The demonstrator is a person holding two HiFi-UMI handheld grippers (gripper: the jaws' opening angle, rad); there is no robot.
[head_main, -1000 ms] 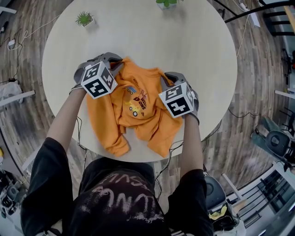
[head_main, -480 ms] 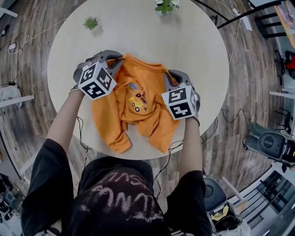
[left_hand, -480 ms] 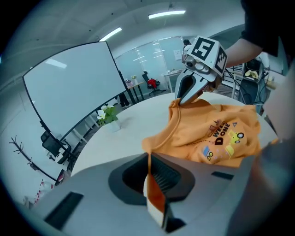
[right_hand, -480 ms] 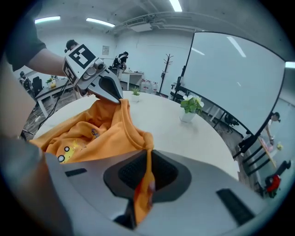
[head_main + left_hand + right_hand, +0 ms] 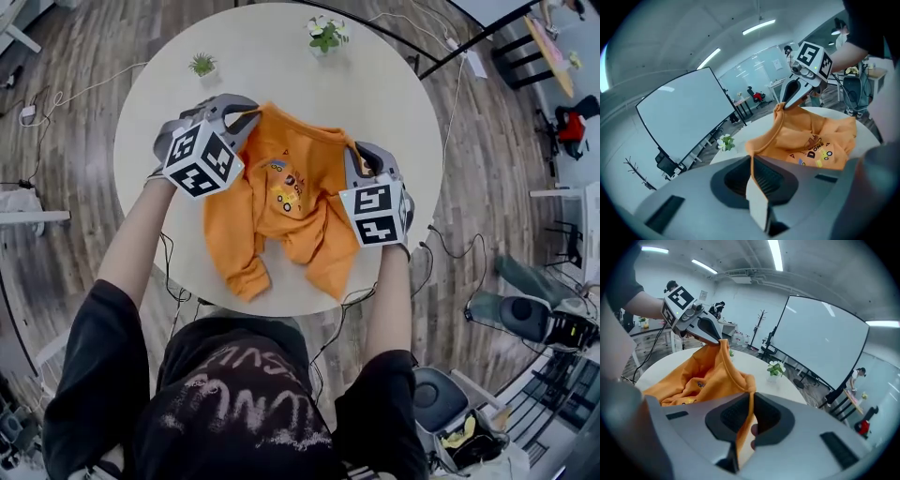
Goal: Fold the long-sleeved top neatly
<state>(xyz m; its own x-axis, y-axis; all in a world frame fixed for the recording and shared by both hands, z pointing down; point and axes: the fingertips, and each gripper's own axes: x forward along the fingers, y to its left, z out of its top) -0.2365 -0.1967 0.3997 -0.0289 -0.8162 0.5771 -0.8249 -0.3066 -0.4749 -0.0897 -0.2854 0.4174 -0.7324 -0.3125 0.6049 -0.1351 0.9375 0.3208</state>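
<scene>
The orange long-sleeved top [image 5: 281,202] with a printed front hangs stretched between both grippers above the round table [image 5: 375,84]. My left gripper [image 5: 246,120] is shut on the top's left shoulder, and the fabric edge [image 5: 751,154] runs between its pads. My right gripper [image 5: 353,155] is shut on the right shoulder, with orange cloth [image 5: 749,394] pinched between its pads. Each gripper view shows the other gripper holding the far shoulder. The two sleeves [image 5: 246,277] trail down toward the table's near edge. The body sags between the grippers.
A small green plant [image 5: 202,65] and a pot of white flowers [image 5: 324,33] stand at the table's far side. Cables lie on the wooden floor [image 5: 56,84] around the table. A chair [image 5: 525,314] stands to the right.
Both grippers have risen together with the top's shoulders in them. The top has lifted off the table and stretched out, with the sleeves hanging lower.
</scene>
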